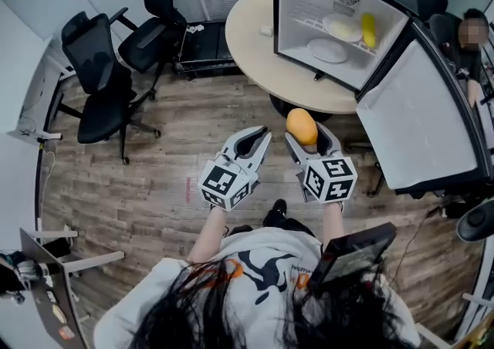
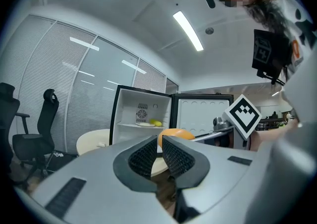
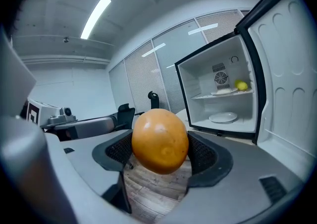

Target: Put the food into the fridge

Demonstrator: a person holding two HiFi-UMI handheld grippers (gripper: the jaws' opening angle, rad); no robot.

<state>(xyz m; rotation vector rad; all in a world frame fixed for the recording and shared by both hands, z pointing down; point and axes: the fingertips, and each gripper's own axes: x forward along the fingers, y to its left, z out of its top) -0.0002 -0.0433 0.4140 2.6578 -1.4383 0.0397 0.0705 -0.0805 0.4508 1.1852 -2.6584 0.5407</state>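
Note:
An orange round fruit sits clamped in my right gripper, held above the wooden floor short of the fridge. In the right gripper view the fruit fills the space between the pads. My left gripper hovers beside it, shut with nothing between its pads. The small fridge stands open on the round table. Its upper shelf holds a plate and a yellow fruit; another plate lies on the fridge floor.
The fridge door swings wide to the right, close to my right gripper. Two black office chairs stand at the left on the wooden floor. A seated person is at the far right.

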